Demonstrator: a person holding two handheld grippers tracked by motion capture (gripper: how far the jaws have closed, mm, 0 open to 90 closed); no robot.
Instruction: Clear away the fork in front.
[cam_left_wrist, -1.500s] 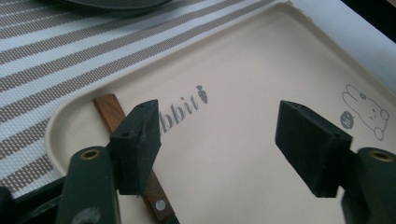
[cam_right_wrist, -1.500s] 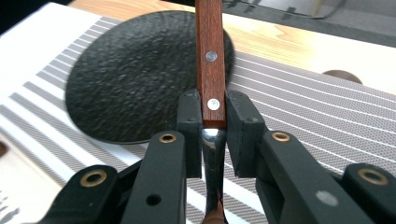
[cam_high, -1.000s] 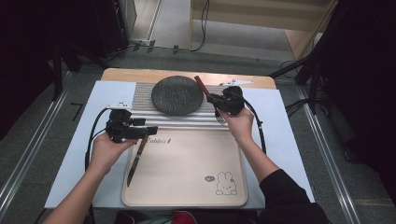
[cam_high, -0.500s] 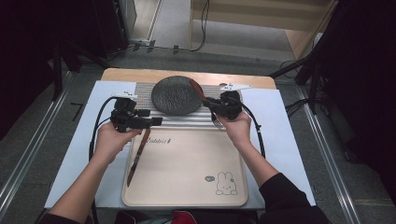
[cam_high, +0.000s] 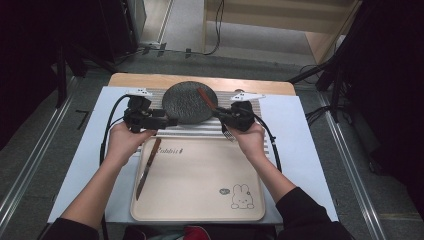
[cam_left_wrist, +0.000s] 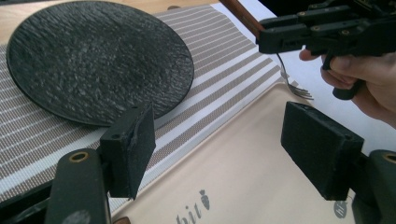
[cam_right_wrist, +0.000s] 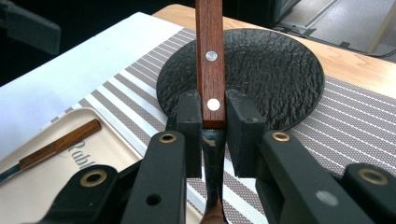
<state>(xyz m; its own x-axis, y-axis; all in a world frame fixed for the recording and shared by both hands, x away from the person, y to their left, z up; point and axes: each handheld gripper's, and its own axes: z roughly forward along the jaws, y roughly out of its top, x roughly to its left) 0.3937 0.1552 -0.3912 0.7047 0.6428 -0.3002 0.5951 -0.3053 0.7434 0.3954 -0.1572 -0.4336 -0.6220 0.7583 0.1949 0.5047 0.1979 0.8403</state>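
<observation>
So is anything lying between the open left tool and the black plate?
Nothing visible: the left tool hovers open over the beige tray's edge, with bare striped placemat between it and the round black textured plate.

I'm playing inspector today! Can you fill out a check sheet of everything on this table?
Surface: white table with a striped mat and a beige tray.
Job's things: black plate on the mat; knife on the tray; fork with a wooden handle.
Clutter: nothing seen.
Grippers: left gripper open, near the plate; right gripper shut on the fork.
Cables: black cable trailing from the left gripper.
Surroundings: grey floor, dark stands.
</observation>
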